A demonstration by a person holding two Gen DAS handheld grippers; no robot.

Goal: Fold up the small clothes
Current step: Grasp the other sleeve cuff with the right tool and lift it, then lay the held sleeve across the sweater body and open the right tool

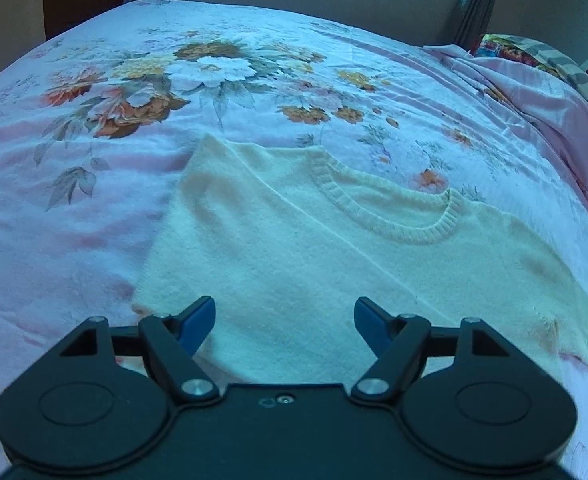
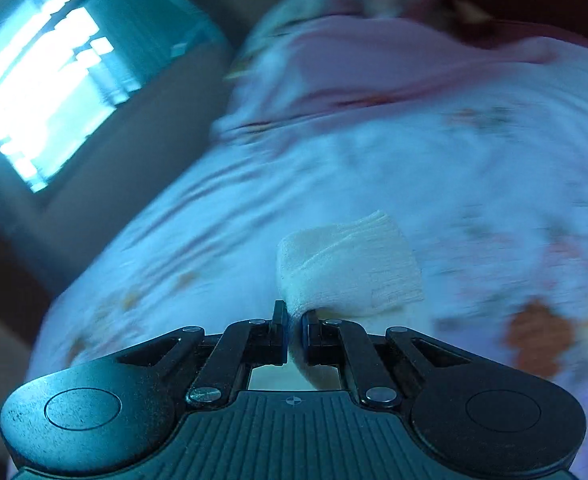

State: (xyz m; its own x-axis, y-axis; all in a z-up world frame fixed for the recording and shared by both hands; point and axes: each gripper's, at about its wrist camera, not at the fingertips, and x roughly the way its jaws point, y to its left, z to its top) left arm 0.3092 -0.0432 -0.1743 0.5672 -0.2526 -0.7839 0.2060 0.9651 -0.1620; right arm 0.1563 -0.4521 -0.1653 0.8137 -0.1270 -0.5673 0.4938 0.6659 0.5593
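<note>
The cream sweater (image 1: 333,256) is lying flat on the bed in the middle and lower right of the left wrist picture, with its round ribbed neck hole (image 1: 389,204) pointing toward the upper right. In the right wrist picture a bunched piece of the same cream knit (image 2: 349,272) is sticking up in the middle, just above the claw. The right gripper (image 2: 294,334) is squeezing that piece, with its jaws pressed together on the cloth. That picture is blurry, so small things are hard to see. The left gripper (image 1: 285,326) is sitting at the bottom of its picture with its blue fingertips (image 1: 198,324) spread wide apart, and nothing is being pinched between them; the sweater is lying under them. The flowery bed cover (image 1: 142,80) is spreading out all around the sweater, pink and white with orange flowers. A bright window (image 2: 42,92) is glowing in the upper left of the right wrist picture.
</note>
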